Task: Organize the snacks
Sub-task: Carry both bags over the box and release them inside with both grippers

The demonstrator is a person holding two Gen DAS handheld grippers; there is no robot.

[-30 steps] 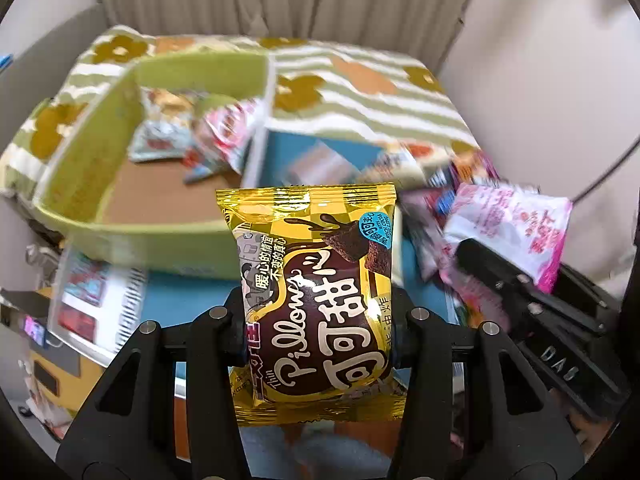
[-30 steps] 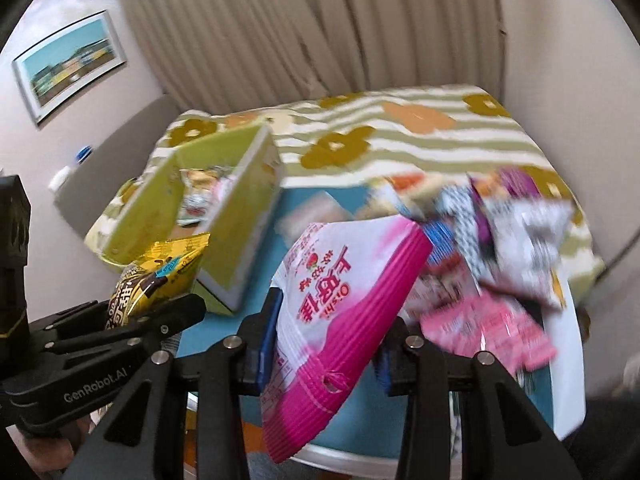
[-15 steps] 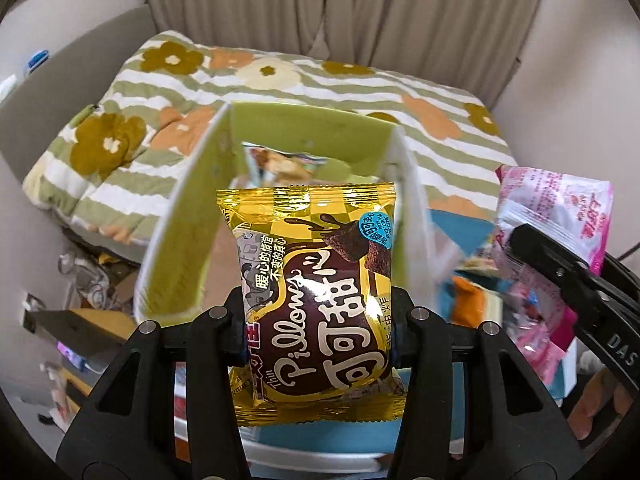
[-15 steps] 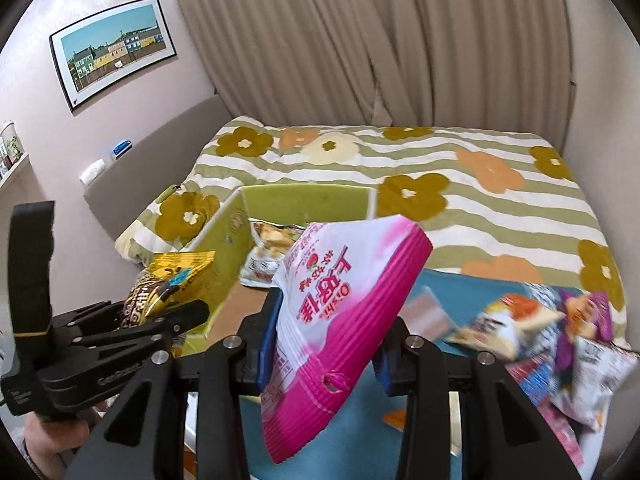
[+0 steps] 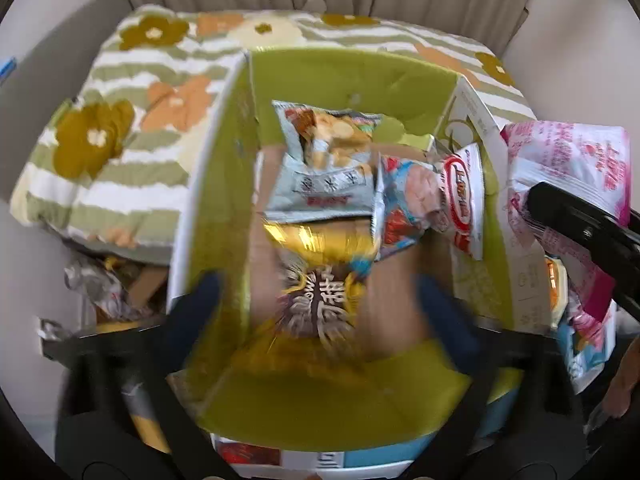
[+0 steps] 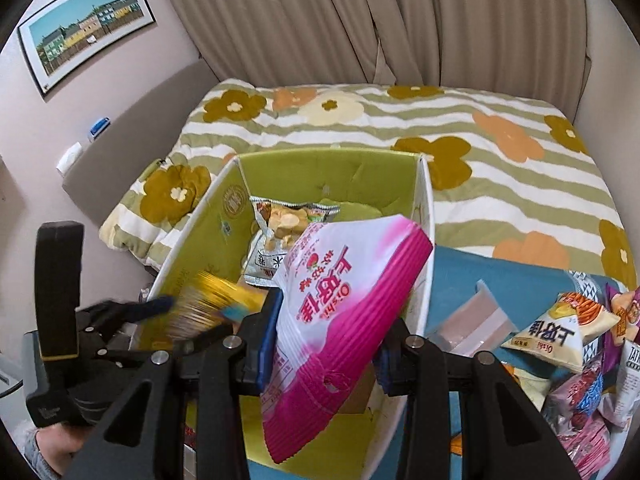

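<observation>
My left gripper (image 5: 318, 300) hangs over the green box (image 5: 352, 76), its jaws opening wide. The yellow chocolate snack pack (image 5: 316, 248) is blurred between the parted fingers, loose from the pads, above the box's brown floor. In the right wrist view that yellow snack pack (image 6: 212, 304) shows just ahead of the left gripper (image 6: 180, 320), inside the green box (image 6: 320, 172). My right gripper (image 6: 324, 352) is shut on a pink and white snack pack (image 6: 340, 320), held above the box's right side. The pink pack (image 5: 568, 152) also shows at the right of the left wrist view.
A grey-blue cracker pack (image 5: 324, 160) and a red and white pack (image 5: 432, 200) lie in the box. Several loose snack packs (image 6: 560, 332) are piled on the blue table (image 6: 500, 276) at the right. A flowered bed (image 6: 480, 140) lies behind, with curtains beyond.
Both grippers have swung left from the snack pile to over the green box. The left jaws have parted and let go of the yellow pack, which drops into the box.
</observation>
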